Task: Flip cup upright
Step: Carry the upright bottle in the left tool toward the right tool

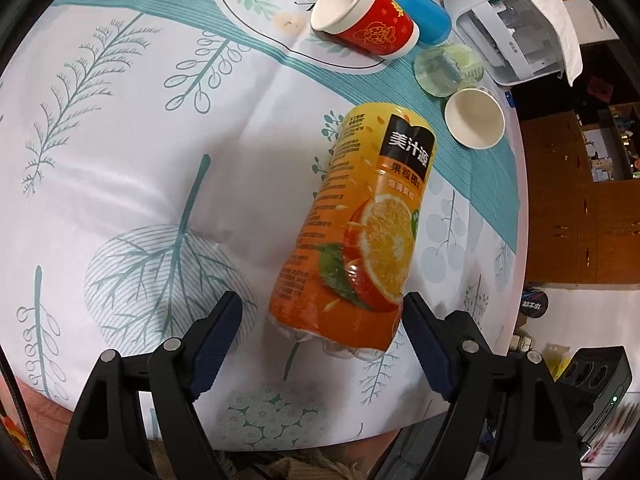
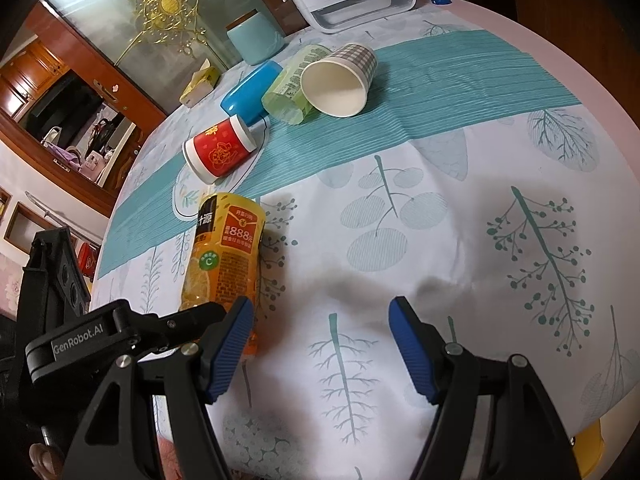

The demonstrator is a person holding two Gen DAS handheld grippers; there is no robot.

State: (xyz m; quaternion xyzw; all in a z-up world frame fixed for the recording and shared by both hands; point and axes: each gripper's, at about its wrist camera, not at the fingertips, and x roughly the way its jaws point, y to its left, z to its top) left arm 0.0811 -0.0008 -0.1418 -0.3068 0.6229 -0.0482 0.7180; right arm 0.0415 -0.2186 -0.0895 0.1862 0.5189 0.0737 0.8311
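While the orange cup (image 1: 360,224) lies on its side, long axis running forward, its base sits between the wide-open left gripper (image 1: 322,312) fingers; the right gripper (image 2: 322,312) gapes empty beside it.

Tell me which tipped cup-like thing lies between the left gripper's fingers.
The orange juice-label cup. Its clear base sits between the open left gripper; the red cup and checked paper cup lie farther off.

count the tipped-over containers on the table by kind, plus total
Paper cups: 2, red cup and checked cup
Cut bottle cups: 2, orange juice one and green one
Plastic cups: 1, blue cup
Total: 5, all lying on their sides
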